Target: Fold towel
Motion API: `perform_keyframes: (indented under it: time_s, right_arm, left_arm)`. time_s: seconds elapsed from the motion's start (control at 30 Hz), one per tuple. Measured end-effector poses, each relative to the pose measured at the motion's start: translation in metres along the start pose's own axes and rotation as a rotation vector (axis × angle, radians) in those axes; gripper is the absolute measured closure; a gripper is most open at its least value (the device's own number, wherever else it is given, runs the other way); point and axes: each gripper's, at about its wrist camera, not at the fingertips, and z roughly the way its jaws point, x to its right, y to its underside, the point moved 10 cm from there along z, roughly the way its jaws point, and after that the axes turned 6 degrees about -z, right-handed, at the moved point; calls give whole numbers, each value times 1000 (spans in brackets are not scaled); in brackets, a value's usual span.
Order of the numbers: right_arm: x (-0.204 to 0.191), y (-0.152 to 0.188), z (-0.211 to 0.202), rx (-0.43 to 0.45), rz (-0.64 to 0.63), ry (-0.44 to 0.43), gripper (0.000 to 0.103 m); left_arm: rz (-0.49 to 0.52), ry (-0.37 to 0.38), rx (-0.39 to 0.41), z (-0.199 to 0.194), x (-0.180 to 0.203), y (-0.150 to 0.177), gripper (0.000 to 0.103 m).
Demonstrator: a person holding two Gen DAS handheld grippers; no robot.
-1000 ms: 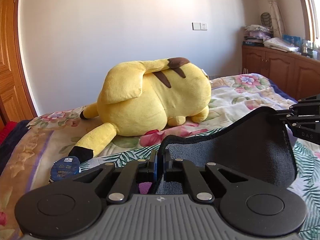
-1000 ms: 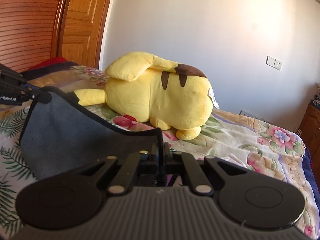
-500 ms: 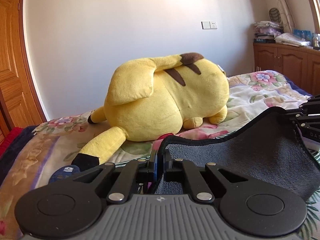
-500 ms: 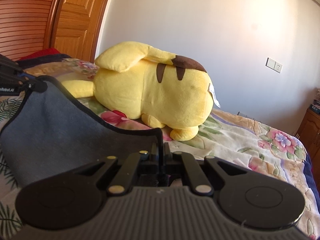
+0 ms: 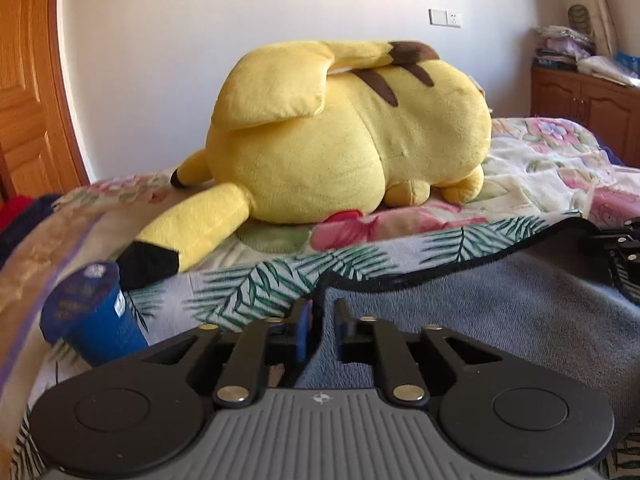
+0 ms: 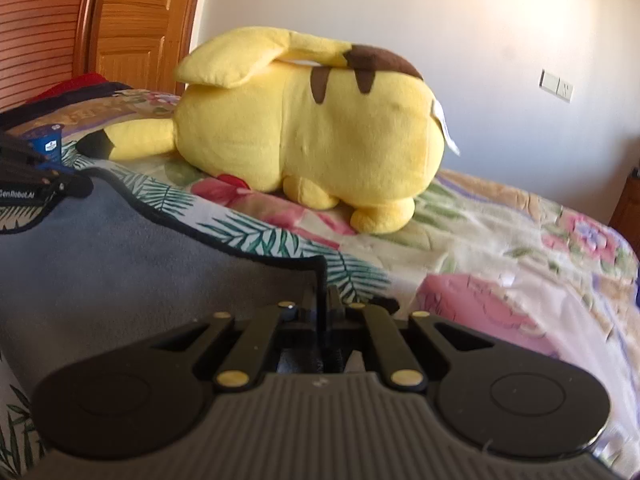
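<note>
Left gripper [image 5: 321, 330], seen in the left wrist view, has its fingers standing slightly apart with a visible gap; the black-edged corner of the grey terry towel [image 5: 500, 320] lies at that gap, apparently released rather than pinched. Right gripper [image 6: 324, 320], in the right wrist view, has its fingers together, clamped on the opposite black-bound corner of the towel [image 6: 120, 264].

The towel lies low and spread over the floral, leaf-printed bedspread [image 5: 540, 168], short of the large yellow plush toy [image 5: 340, 136]; a blue cylindrical container [image 5: 92, 320] lies on its side just beside the left gripper.

Progress, as a judgement: the carried edge appears to have been laid forward onto the bed, so one fold is probably set down or nearly so. Whether a lower layer sits beneath cannot be told. Remaining: release of the right corner, then any further folds and smoothing.

Change from the earlier frames: one second ago the towel was raised as a taut, arched sheet between both grippers, each clamped on a corner. It has since been lowered and carried forward, toward the plush toy, which now looms larger in both views. The left gripper has parted, while the right stays clamped.
</note>
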Motion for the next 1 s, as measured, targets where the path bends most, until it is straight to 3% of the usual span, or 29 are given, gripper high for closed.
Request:
perform_keyframes:
  time_s: [0.07, 0.1, 0.17, 0.43, 0.73, 1.0]
  right_arm:
    - [0, 2, 0, -5, 5, 4, 84]
    - [1, 2, -1, -5, 9, 4, 68]
    - [2, 0, -8, 5, 19, 3, 51]
    - [-4, -18, -45, 12, 36, -43, 51]
    - [-11, -38, -111, 24, 61, -52, 51]
    - [-20, -38, -163, 18, 104, -54, 52]
  left_arm:
    - [11, 0, -10, 0, 3, 3, 85]
    - [17, -2, -9, -1, 4, 3, 82]
    - [16, 0, -2, -6, 6, 1, 74]
    - [3, 30, -35, -41, 17, -4, 60]
    - [17, 53, -41, -111, 27, -13, 57]
    - [-16, 68, -1, -173, 30, -30, 56]
